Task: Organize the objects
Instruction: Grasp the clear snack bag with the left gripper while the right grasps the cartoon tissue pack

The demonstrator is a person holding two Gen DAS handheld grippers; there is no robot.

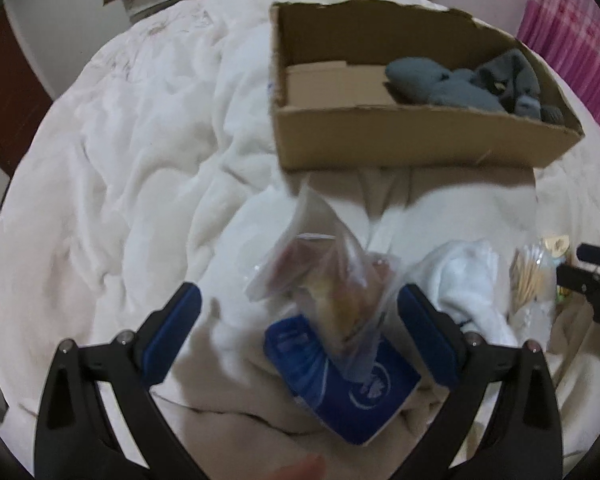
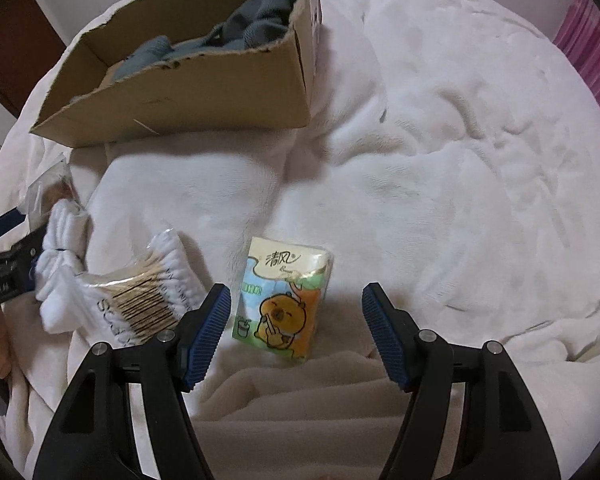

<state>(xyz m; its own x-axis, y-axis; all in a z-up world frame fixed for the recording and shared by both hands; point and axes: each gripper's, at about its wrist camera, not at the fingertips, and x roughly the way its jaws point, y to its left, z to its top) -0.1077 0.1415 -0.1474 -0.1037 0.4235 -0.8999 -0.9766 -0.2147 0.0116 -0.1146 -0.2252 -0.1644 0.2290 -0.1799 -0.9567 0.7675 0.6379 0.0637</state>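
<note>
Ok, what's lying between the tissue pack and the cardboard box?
Only rumpled white blanket, as the right wrist view shows. The tissue pack lies near the right gripper; the cardboard box sits beyond.

One cardboard box (image 1: 400,140), one tissue pack (image 2: 284,300), one cotton-swab pack (image 2: 148,300), one blue packet (image 1: 340,392).

Cardboard box (image 1: 400,140) showing matt, torn edges; blanket (image 2: 440,160) appearing fluffy cloth; tissue pack (image 2: 284,300) reflecting as glossy plastic film.
</note>
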